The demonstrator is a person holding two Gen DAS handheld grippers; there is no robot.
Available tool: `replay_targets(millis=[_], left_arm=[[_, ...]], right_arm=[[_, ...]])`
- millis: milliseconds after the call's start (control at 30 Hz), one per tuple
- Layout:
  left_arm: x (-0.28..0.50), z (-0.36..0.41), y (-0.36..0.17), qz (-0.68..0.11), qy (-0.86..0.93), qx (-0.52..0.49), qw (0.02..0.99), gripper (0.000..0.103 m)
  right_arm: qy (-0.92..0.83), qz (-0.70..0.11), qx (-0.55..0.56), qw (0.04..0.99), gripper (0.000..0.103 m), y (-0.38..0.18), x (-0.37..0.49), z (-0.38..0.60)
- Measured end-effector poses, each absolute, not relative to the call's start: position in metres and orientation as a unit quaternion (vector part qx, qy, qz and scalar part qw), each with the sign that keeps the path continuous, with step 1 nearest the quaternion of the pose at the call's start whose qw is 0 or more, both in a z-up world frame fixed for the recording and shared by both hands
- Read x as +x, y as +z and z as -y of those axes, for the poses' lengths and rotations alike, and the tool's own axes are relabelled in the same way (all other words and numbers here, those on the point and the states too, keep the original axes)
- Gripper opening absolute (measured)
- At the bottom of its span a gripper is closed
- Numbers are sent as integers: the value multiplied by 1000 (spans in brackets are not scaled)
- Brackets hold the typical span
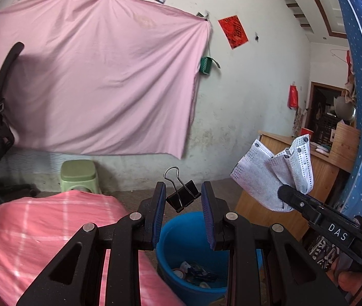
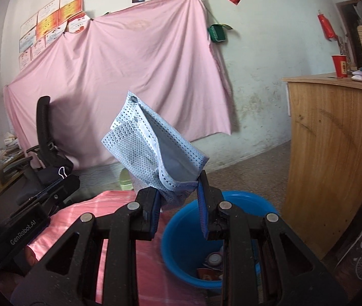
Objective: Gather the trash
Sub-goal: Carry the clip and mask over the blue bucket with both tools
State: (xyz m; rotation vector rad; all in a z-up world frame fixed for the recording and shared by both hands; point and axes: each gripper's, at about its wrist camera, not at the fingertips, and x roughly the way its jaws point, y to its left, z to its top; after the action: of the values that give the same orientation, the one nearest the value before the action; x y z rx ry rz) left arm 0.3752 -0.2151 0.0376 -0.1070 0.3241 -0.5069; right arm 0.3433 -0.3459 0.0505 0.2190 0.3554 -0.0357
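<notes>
My left gripper (image 1: 183,196) is shut on a black binder clip (image 1: 182,195), its wire loop sticking up, held in the air above a blue bucket (image 1: 178,232). My right gripper (image 2: 178,191) is shut on a crumpled pale-blue dotted face mask (image 2: 150,148) that stands up from the jaws, above the blue bucket (image 2: 181,227). In the left wrist view that face mask (image 1: 275,176) hangs to the right of the clip, beside the right gripper (image 1: 286,193). Several bits of rubbish lie at the bucket's bottom.
A pink checked cloth (image 1: 40,229) covers a surface left of the bucket. A wooden cabinet (image 2: 334,153) stands right of it, with a red cup (image 2: 339,65) on top. A black office chair (image 2: 46,153) and a green stool (image 1: 79,173) stand by the pink sheet (image 1: 91,76) on the wall.
</notes>
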Motion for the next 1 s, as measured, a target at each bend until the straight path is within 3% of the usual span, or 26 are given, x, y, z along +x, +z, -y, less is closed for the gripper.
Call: replay_targets(millis=[733,1000], left_arm=[[427,274,-48,-283,-279,-45,917,24],[454,269,-68,-341,-280,-89,893,24]], right_arm=[[-73,-266,140,951,43,-21,369,382],[-81,-288,150,942,46,-41,382,388]])
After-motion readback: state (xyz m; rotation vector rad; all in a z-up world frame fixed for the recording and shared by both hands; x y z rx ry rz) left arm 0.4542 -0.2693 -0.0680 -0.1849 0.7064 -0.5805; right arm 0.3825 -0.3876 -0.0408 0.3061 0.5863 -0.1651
